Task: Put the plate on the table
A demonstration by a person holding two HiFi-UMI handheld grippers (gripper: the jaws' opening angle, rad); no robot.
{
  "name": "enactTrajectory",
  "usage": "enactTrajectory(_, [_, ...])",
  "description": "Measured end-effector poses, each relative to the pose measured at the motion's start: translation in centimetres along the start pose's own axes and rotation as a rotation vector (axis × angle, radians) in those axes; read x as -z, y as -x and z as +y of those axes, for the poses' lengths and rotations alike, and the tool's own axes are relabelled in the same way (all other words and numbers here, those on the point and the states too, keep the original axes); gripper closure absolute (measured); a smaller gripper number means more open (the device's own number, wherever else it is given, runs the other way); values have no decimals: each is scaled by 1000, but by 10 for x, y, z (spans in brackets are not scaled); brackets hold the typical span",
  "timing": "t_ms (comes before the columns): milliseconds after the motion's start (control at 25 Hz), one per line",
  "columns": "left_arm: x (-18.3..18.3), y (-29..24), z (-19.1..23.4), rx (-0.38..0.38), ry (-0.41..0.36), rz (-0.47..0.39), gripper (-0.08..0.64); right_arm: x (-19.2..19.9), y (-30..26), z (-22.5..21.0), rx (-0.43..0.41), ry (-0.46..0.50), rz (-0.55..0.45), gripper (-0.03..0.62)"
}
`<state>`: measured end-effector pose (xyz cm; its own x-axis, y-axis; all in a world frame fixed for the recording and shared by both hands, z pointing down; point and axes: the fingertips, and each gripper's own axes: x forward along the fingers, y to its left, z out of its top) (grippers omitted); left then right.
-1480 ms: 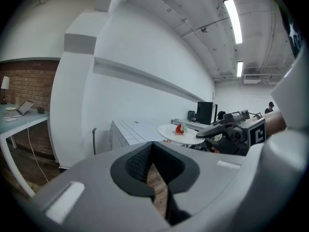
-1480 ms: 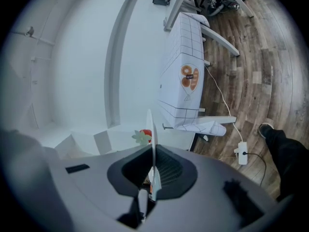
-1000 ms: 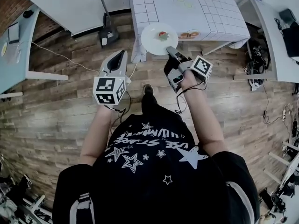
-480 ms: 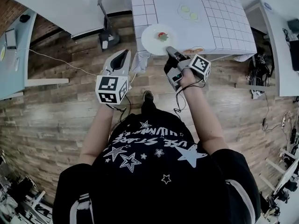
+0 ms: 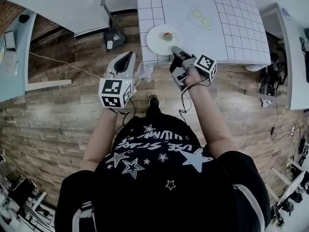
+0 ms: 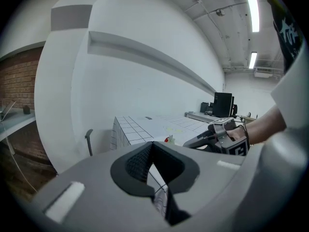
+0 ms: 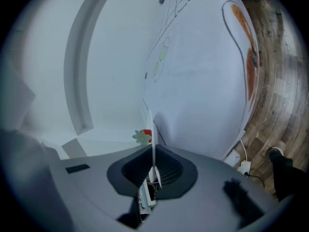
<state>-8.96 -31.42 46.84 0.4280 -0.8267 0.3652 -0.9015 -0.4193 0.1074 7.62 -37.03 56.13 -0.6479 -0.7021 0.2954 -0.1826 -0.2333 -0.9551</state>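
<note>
Plate (image 5: pixel 158 42) is round, so no long axis; it sits about level, face up, in the head view. In the right gripper view it shows edge-on as a thin white line (image 7: pixel 152 124) running straight out from the jaws. Right gripper (image 5: pixel 175 50) has its jaws nearly closed on the plate's near rim, with the pads clamping the thin edge. The plate is over the near left corner of the table (image 5: pixel 183 4), which has a white grid cloth; cannot tell if it touches the cloth or hangs just above it. On the plate there is one small red-and-green piece (image 5: pixel 167 36), on the far half, away from the clamped rim. Left gripper (image 5: pixel 128 55) is to the left, over the wood floor (image 5: pixel 58 110) just short of the table edge. Its jaws look together at the tips with nothing between them, and it points toward the table corner. Further back on the cloth is a flat oval outline with two pale green discs (image 5: pixel 202 17), well apart from the plate. A dark stand (image 5: pixel 111 33) is on the floor left of the table, beside another white table (image 5: pixel 58 4). A thin cable (image 5: pixel 58 57) trails across the floor. Nothing lies between the plate and the cloth around it.
</note>
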Motion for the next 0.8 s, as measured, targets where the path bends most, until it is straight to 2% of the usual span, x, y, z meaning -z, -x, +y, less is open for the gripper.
enactTrajectory(240, [0, -12, 3, -3, 13, 3, 551, -6, -10, -6, 45, 53, 24, 571])
enactTrajectory(400, [3, -16, 2, -1, 18, 7, 551, -6, -13, -9, 74, 55, 30, 571])
enactTrajectory(680, [-2, -13, 2, -12, 2, -11, 551, -2, -12, -9, 168, 149, 64, 566])
enactTrajectory(800, [-9, -6, 6, -32, -5, -36, 551, 3, -11, -5, 198, 176, 70, 500])
